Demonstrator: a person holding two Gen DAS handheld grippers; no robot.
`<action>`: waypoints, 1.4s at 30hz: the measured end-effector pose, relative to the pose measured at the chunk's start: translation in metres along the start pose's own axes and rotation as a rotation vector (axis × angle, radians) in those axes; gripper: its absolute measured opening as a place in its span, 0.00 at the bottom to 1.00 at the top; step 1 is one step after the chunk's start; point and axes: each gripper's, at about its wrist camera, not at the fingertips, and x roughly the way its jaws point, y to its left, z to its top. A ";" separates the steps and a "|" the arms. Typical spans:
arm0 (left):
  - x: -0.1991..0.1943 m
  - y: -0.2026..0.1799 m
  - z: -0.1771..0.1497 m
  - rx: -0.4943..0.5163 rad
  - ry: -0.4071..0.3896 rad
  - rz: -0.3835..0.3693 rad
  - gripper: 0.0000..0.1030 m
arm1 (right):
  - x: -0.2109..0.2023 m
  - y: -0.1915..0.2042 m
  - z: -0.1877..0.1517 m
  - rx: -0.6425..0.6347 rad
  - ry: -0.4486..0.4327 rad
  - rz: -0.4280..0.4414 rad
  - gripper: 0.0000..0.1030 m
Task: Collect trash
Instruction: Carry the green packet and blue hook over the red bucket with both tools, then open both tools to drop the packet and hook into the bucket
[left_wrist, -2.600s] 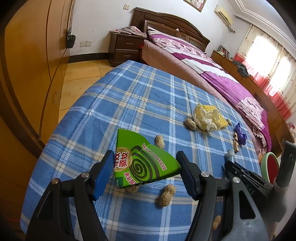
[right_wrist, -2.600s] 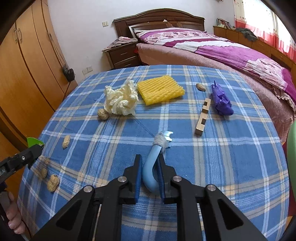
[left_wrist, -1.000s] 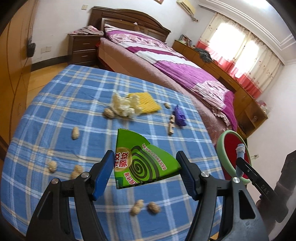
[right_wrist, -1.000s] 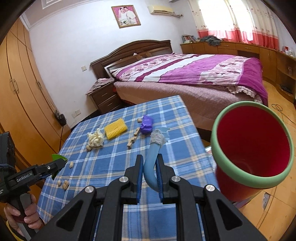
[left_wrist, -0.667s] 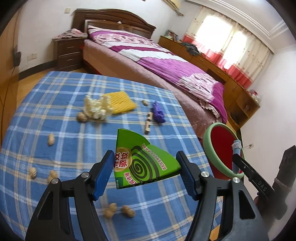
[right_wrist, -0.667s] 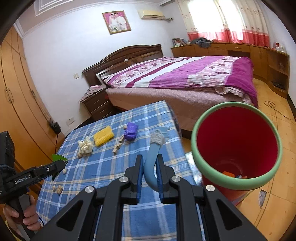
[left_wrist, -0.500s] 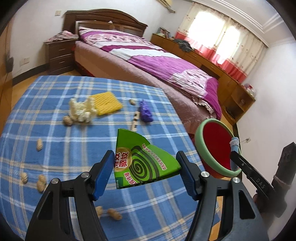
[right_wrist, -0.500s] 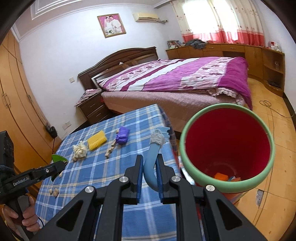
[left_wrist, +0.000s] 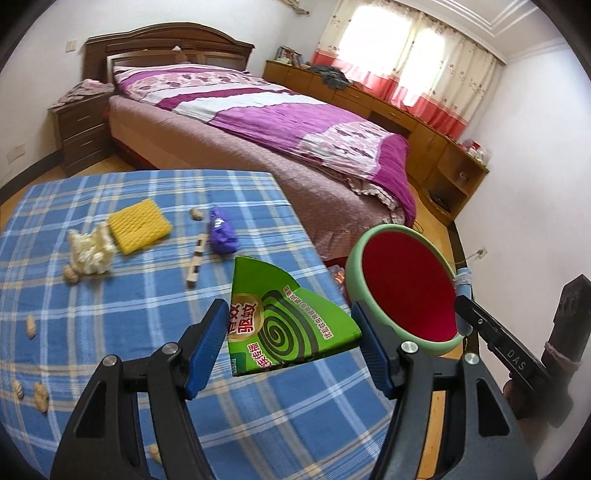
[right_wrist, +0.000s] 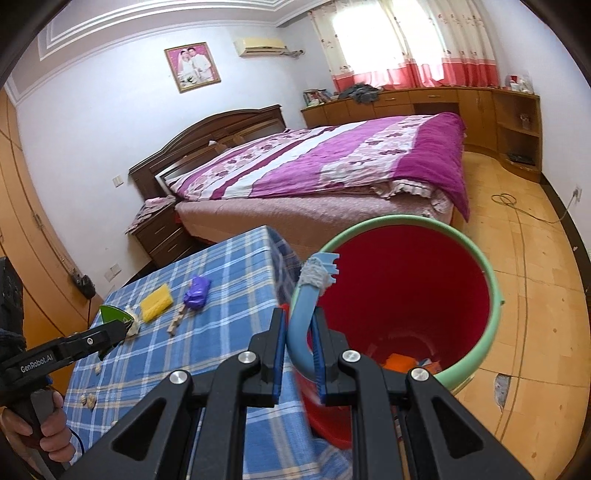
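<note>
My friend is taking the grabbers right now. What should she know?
Left hand-held gripper: shut on the green cardboard mosquito-coil box piece, above the blue checked tablecloth.
Right hand-held gripper: shut on the curved blue plastic piece, at the near rim of the red bin with a green rim.
Done: some scraps already lie in the bin.
Left: drop both pieces in, then fetch the yellow sponge, crumpled tissue, purple wrapper, wooden stick and peanuts.

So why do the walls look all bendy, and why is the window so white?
Both wrist views come through a fisheye lens, which bends straight lines near the edges and leaves dark corners. Daylight washes out the window in the left view and again in the right view.
</note>
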 end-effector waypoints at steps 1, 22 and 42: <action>0.002 -0.003 0.001 0.006 0.002 -0.002 0.67 | 0.000 -0.004 0.001 0.005 -0.002 -0.005 0.15; 0.070 -0.088 0.017 0.180 0.048 -0.112 0.67 | 0.026 -0.090 0.003 0.140 0.027 -0.110 0.16; 0.138 -0.142 0.011 0.304 0.109 -0.163 0.67 | 0.002 -0.122 0.007 0.231 -0.049 -0.120 0.35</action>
